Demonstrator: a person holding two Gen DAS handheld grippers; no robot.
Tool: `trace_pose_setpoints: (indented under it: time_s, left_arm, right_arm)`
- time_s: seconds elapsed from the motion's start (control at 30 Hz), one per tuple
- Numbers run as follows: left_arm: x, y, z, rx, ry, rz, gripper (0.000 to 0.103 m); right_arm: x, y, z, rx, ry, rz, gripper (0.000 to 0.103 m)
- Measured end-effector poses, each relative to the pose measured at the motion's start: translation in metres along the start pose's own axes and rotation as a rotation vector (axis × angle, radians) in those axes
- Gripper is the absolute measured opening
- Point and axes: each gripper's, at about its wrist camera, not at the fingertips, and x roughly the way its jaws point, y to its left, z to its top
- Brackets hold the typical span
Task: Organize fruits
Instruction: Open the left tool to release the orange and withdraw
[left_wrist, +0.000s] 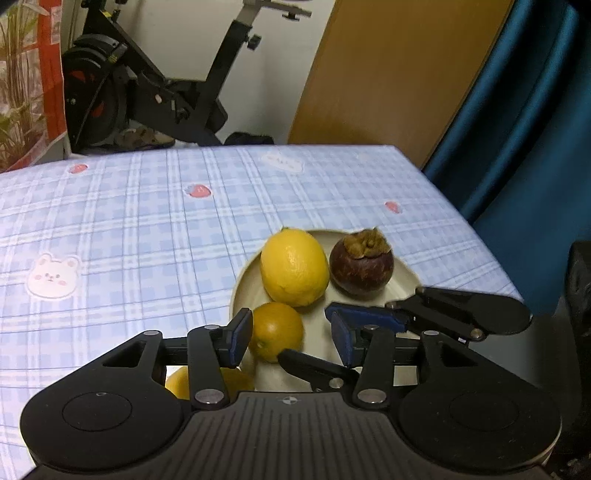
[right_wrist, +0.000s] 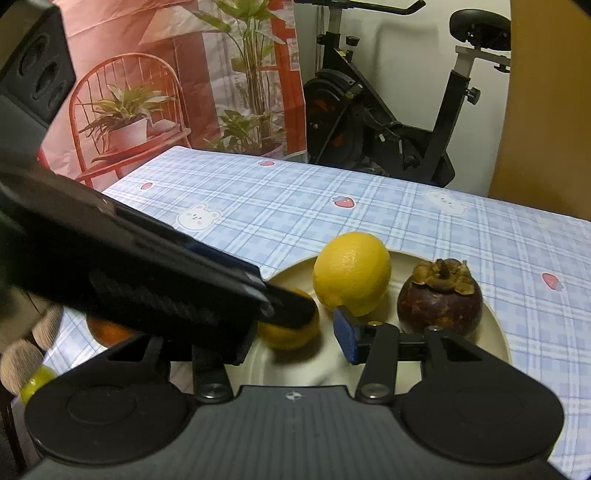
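Left gripper (left_wrist: 290, 334) stood open around small orange (left_wrist: 275, 330) on cream plate (left_wrist: 240, 288), right pad clear of it. Right gripper (left_wrist: 373, 317) crossed in just beside, grip state unclear. Behind sat lemon (left_wrist: 293, 266) and mangosteen (left_wrist: 362, 262); checked tablecloth (left_wrist: 147, 221) beyond.

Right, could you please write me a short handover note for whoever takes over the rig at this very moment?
Left gripper: jaws open around the small orange, which rests on the plate; not clamped.
Right gripper: jaws open and empty, crowded close against the left one over the plate.
Done: lemon, mangosteen and small orange are all on the plate.
Left: an orange fruit and a yellow-green fruit are off the plate, nearer the person; these probably go next.
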Motion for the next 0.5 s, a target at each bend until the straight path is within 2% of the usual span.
trace_pose_setpoints:
  time_s: [0.17, 0.5]
  left_arm:
    - [-0.029, 0.003, -0.002, -0.011, -0.044, -0.003, 0.050]
    - [-0.097, 0.018, -0.008, 0.012, -0.121, 0.097, 0.050]
  right_arm:
    - [-0.019, 0.009, -0.002, 0.008, -0.026, -0.001, 0.049]
    - [-0.052, 0.044, -0.008, 0.027, -0.115, 0.039, 0.049]
